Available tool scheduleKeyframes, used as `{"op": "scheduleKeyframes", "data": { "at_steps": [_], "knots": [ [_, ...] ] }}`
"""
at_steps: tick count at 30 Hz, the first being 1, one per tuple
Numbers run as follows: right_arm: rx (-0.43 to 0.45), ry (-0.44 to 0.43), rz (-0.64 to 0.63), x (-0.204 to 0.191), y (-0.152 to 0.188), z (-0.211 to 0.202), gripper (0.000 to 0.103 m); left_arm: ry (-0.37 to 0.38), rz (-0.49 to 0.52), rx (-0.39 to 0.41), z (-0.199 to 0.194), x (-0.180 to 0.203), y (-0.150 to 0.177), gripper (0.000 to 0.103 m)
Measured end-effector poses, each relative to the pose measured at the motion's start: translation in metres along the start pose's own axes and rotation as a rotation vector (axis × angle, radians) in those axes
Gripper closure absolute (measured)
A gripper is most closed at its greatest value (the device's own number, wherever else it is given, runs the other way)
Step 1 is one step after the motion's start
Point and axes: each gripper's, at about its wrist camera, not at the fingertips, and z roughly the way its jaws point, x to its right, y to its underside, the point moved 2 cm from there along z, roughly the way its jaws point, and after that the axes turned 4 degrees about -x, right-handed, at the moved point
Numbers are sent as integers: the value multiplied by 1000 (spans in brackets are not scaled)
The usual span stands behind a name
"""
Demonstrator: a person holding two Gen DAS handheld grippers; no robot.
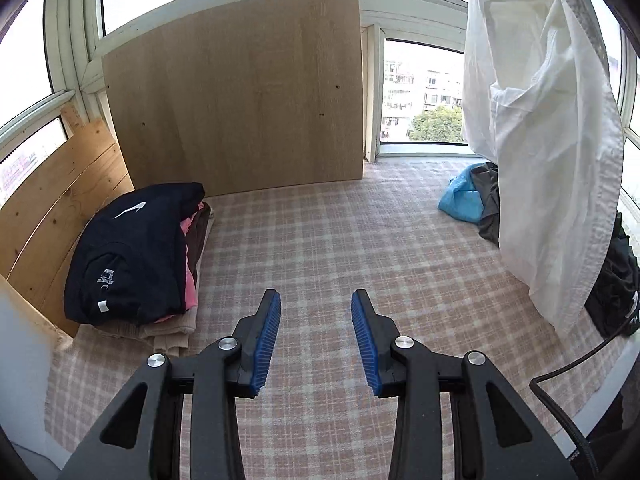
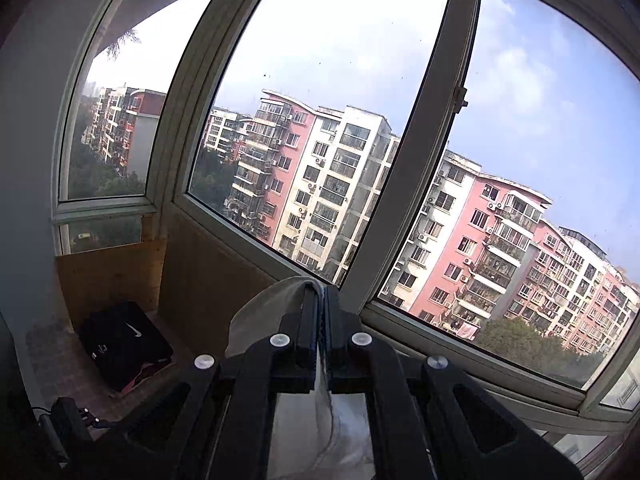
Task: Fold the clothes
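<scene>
A white garment (image 1: pixel 552 140) hangs lifted high at the right of the left wrist view, its lower edge just above the plaid-covered surface (image 1: pixel 320 232). My right gripper (image 2: pixel 320 294) is shut on a fold of this white garment (image 2: pixel 264 312), raised to window height; the cloth drapes down between its arms. My left gripper (image 1: pixel 316 296) stands open over the plaid cloth with nothing between its blue pads (image 1: pixel 266 340). A folded stack (image 1: pixel 132 256), topped by a black shirt with a white logo, lies at the left.
A blue garment (image 1: pixel 460 196) and dark clothes (image 1: pixel 488 200) lie crumpled at the far right behind the white one. Wooden boards (image 1: pixel 240 92) wall the back and left. Windows (image 2: pixel 360 120) surround the space. A black cable (image 1: pixel 580 364) curves at the right.
</scene>
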Motion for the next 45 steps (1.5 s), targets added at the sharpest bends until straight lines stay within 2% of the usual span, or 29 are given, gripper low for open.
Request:
{"op": "scheduleKeyframes", "data": {
  "at_steps": [3,6,9,11,14,17,20,23,26,29,31,33,35,37,39,40,42,45],
  "knots": [
    [46,37,33,10,-50,-37,100,14,19,39,-13,-2,-8,68],
    [46,45,71,17,-74,-49,100,21,34,80,-29,-5,-16,67],
    [14,40,64,11,-65,-42,100,22,43,107,-43,-10,-19,67],
    [-62,37,60,8,-37,-16,100,13,54,115,-50,-13,-19,66],
    [-226,16,61,2,41,45,100,-10,77,111,-54,-16,-16,63],
    [-423,-17,113,0,158,116,100,13,95,85,-49,-10,-6,58],
    [-603,-83,230,1,281,172,100,69,128,37,-32,15,10,50],
    [-703,-142,353,4,368,200,100,133,181,-35,-3,52,26,49],
    [-747,-167,401,16,413,207,100,158,231,-107,27,90,39,49],
    [-746,-193,418,29,428,208,100,157,293,-151,46,121,54,49],
    [-728,-210,424,43,422,209,100,151,338,-174,59,136,63,48],
    [-710,-229,422,54,416,206,100,106,389,-190,72,147,70,47],
    [-695,-244,420,54,412,212,100,29,436,-198,86,152,74,47],
    [-686,-258,395,54,407,211,100,-11,444,-215,100,151,75,49],
    [-674,-272,374,53,403,209,100,7,390,-258,108,144,71,88],
    [-667,-279,366,52,402,207,100,25,356,-280,111,138,69,99],
    [-653,-300,363,51,399,201,100,68,259,-269,100,120,58,99],
    [-632,-352,390,47,395,186,100,60,176,-225,68,88,42,100]
  ]
}}
